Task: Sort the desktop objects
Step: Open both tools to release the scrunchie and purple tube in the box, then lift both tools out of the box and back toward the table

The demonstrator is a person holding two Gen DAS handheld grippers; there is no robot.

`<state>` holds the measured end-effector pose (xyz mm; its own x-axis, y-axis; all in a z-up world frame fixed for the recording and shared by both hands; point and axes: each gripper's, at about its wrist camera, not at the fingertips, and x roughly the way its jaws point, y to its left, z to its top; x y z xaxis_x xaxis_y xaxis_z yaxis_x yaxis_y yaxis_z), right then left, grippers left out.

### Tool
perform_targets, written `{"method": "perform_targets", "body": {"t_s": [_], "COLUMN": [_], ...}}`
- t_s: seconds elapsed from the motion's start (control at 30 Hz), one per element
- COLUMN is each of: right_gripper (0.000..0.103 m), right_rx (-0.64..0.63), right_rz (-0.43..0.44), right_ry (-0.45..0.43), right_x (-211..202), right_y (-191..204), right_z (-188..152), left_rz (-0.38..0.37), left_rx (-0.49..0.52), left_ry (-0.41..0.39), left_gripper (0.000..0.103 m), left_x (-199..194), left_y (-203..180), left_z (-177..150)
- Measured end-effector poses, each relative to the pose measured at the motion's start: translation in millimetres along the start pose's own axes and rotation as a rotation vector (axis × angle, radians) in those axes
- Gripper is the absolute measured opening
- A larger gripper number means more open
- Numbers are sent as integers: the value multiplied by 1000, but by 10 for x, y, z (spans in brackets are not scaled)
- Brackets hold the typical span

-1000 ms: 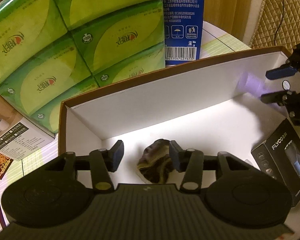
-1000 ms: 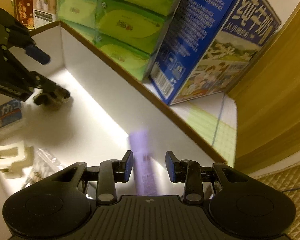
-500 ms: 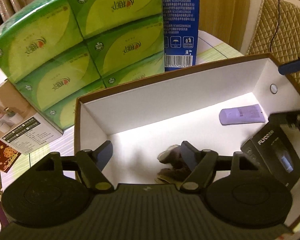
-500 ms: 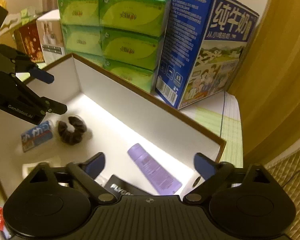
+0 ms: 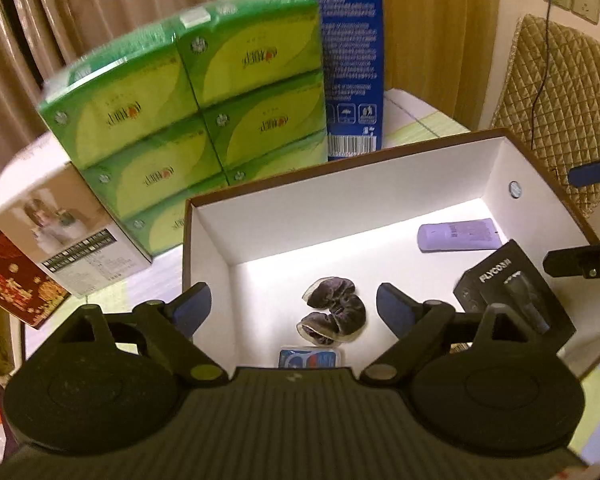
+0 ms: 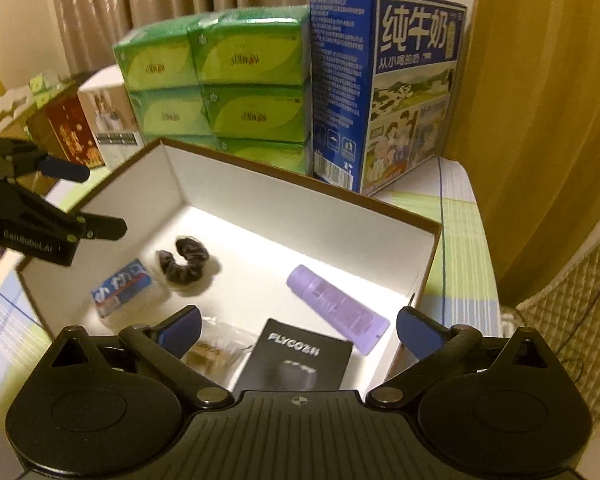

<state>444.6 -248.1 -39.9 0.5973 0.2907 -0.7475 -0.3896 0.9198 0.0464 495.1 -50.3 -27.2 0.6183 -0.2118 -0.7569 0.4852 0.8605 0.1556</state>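
The open cardboard box with white interior and brown rim (image 6: 428, 248) stands on the worktop (image 6: 454, 200) and serves as the collection container. Its contents, as visible from both wrist views:

- Dark brown velvet scrunchie (image 6: 183, 264), lying on the box floor near the middle.
- Lilac plastic tube (image 6: 338, 306), lying flat towards the box end wall on the right-hand side.
- Black carton marked FLYCO (image 6: 296, 364), lying just beside the tube.
- Small blue-and-white packet (image 6: 122, 286), just beside the scrunchie.
- A clear crinkled wrapper with something tan inside (image 6: 214, 346), near the right tool; its contents are probably a small snack or accessory, but the view is too dim to confirm.

Tool state:

- Left tool (image 5: 294, 308): jaws opening, already wide, nothing between the pads. It hangs above the box with the scrunchie below and apart from it.
- Right tool (image 6: 298, 330): jaws opening to their widest, holding nothing. The tube lies on the box floor, clear of both pads.

Task progress, as a judgement: five items rest inside the box and neither tool carries anything, so the scrunchie and tube count as deposited. Outside the box, only bulk goods are visible: a stack of green tissue packs (image 6: 216, 92), a blue milk carton (image 6: 384, 88) and smaller printed boxes (image 5: 66, 240). No loose small object remains in view on the worktop, though much of its surface lies outside both views. The sorting appears at or near completion.
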Motion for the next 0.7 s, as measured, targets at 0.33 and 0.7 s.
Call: {"method": "perform_targets", "body": {"t_s": [0.33,0.7], "right_gripper": [101,101], "right_rx": [59,91], "right_rz": [3,-1], "right_ry": [-26,-65], "right_x": [-357,-733], "right_y": [165,370], "right_z": [-158,-392], "left_rz": [-4,5], "left_rx": [-14,-58], "left_ry": [11,15], "left_gripper": [91,91], "left_x": [-397,-813], "left_y": [-122,-254], "left_z": [-263,-480]}}
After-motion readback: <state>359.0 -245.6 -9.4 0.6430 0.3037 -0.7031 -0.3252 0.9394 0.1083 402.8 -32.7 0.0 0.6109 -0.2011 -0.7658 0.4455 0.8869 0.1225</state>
